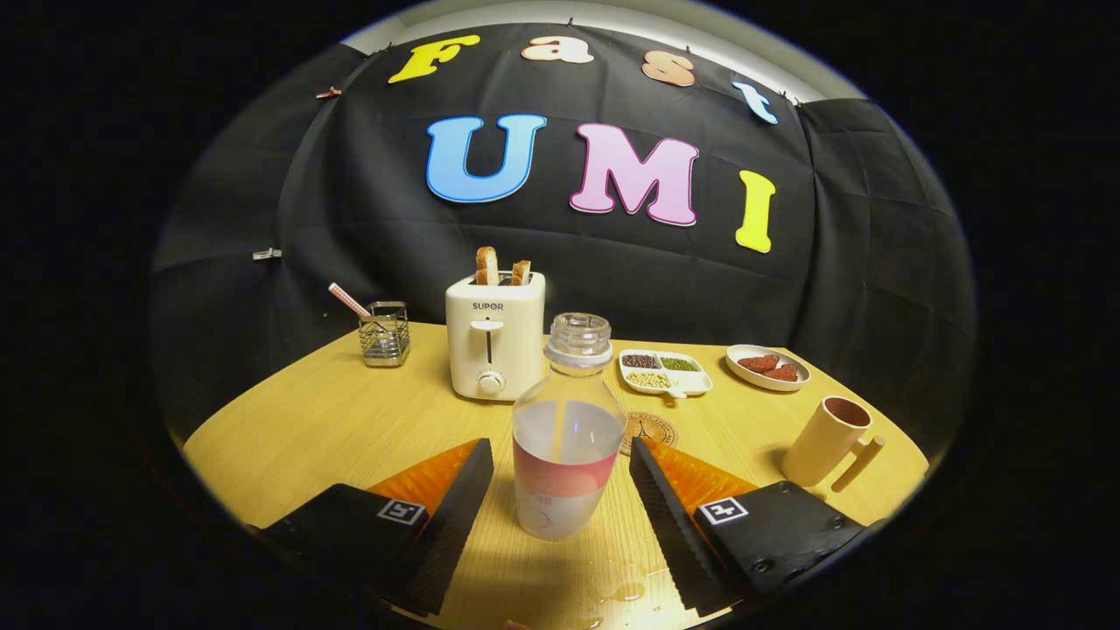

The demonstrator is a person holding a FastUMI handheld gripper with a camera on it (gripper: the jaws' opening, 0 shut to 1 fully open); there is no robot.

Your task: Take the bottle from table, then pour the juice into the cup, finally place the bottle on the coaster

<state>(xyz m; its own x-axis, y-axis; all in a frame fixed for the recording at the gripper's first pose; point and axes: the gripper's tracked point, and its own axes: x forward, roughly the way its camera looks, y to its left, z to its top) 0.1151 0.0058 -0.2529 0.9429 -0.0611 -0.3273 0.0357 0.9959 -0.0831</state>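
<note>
The hand-held gripper [560, 490] sits low in the frame with its two fingers [455, 516] spread wide, released and pressing on nothing. Between them, at the lower centre, stands the bottle [567, 437], upright on the wooden counter [350, 420], with a gap on each side so neither finger touches it. The bottle is clear, its cap off, and part full of a pale liquid; a pink band wraps its lower body. A few small wet drops [626, 591] lie on the counter just in front of it, toward the bottom edge.

Just behind the bottle and to its right, partly hidden by it, lies the round coaster [652, 430]. At the lower right of the frame, beyond the right finger, stands the cup [827, 442], tan with a side handle. Farther back, at centre, a white toaster [494, 337] holds two slices of bread. To its left is a wire holder [385, 332]; to its right a divided dish [665, 372] and a small plate [768, 366] of reddish pieces.
</note>
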